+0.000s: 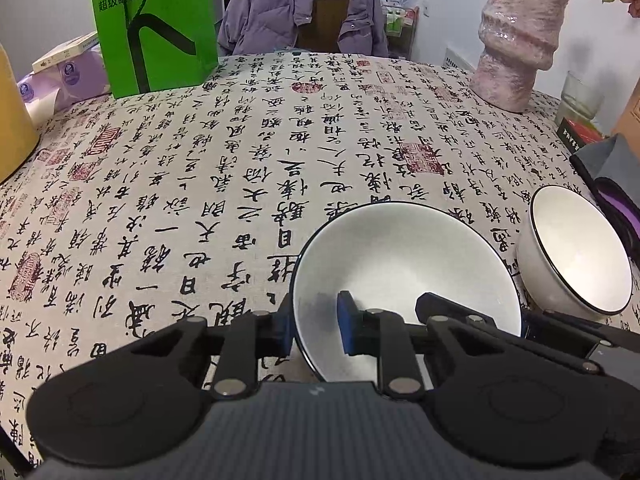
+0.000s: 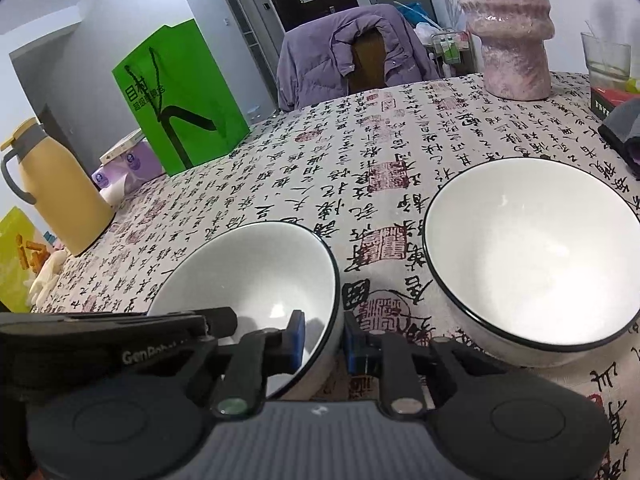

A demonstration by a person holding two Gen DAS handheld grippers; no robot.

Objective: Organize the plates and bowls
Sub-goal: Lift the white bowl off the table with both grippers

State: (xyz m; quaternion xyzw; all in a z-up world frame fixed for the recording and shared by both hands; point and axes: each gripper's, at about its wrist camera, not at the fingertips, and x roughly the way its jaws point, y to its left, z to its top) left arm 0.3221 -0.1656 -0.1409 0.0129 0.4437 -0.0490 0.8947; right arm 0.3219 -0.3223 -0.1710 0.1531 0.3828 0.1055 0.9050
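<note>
Two white bowls with dark rims are on the calligraphy-print tablecloth [image 1: 200, 200]. My left gripper [image 1: 316, 326] is shut on the left rim of the nearer bowl [image 1: 400, 264], one blue pad inside and one outside. My right gripper [image 2: 325, 340] is shut on the right rim of that same bowl [image 2: 256, 272], again with a pad on each side of the wall. One of the right gripper's fingers [image 1: 438, 307] shows inside the bowl in the left wrist view. The second bowl [image 1: 580, 252] [image 2: 532, 248] stands just to the right, untouched.
A green paper bag [image 1: 156, 28] and tissue packs [image 2: 124, 168] stand at the back left, with a yellow jug [image 2: 60, 192] at the left edge. A pink vase [image 1: 516, 40], a glass [image 2: 606, 60] and dark items [image 1: 612, 168] are at the right. A chair with a purple jacket [image 1: 304, 12] is behind the table.
</note>
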